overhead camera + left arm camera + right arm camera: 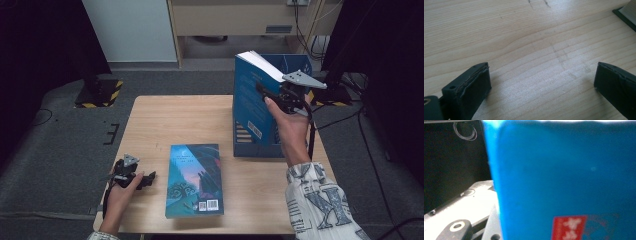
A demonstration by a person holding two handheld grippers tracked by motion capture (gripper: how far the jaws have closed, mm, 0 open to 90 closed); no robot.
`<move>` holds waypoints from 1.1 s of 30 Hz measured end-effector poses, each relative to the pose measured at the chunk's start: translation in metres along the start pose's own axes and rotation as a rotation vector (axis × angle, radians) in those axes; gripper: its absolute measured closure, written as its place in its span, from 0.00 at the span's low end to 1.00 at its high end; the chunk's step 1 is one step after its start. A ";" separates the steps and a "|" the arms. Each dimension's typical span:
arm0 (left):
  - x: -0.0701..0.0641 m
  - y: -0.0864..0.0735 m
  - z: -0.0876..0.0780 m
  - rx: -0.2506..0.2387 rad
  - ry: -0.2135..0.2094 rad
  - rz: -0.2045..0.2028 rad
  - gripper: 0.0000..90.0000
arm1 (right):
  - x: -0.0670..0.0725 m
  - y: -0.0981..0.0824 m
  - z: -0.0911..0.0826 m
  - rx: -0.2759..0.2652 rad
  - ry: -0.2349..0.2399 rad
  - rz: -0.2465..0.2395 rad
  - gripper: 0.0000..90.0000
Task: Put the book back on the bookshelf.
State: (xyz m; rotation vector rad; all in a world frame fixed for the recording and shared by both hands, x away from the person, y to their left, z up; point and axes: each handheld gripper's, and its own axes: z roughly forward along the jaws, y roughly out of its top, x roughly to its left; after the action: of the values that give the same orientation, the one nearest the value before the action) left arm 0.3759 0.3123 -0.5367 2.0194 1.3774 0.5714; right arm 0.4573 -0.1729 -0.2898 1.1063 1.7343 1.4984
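Observation:
A blue book (248,97) stands upright, white page edges up, and my right gripper (269,95) is shut on it from its right side. The book's lower part sits in a blue file holder (255,149) at the table's right. In the right gripper view the book's blue cover (564,182) is very close, with a red label low down. A second book (194,179) with a teal illustrated cover lies flat near the front middle. My left gripper (148,179) rests on the table left of that book, open, with bare wood between its jaws (541,85).
The wooden table (175,120) has free room at its back left. A corner of the flat book (627,13) shows at the top right of the left gripper view. Dark floor, a black stand and cables surround the table.

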 end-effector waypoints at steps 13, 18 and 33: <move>0.000 0.000 0.000 0.000 -0.003 0.003 0.00 | -0.007 0.002 0.010 0.000 -0.037 0.018 0.68; 0.000 0.000 0.000 0.000 -0.004 0.003 0.00 | -0.010 0.001 0.012 0.005 -0.056 0.019 0.68; 0.000 0.000 0.000 0.000 -0.005 0.004 0.00 | -0.012 -0.001 0.024 0.005 -0.103 0.034 0.68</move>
State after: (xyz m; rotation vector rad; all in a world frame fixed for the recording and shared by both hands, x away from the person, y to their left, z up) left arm 0.3761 0.3121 -0.5368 2.0220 1.3712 0.5682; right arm 0.4838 -0.1715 -0.2963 1.1996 1.6579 1.4323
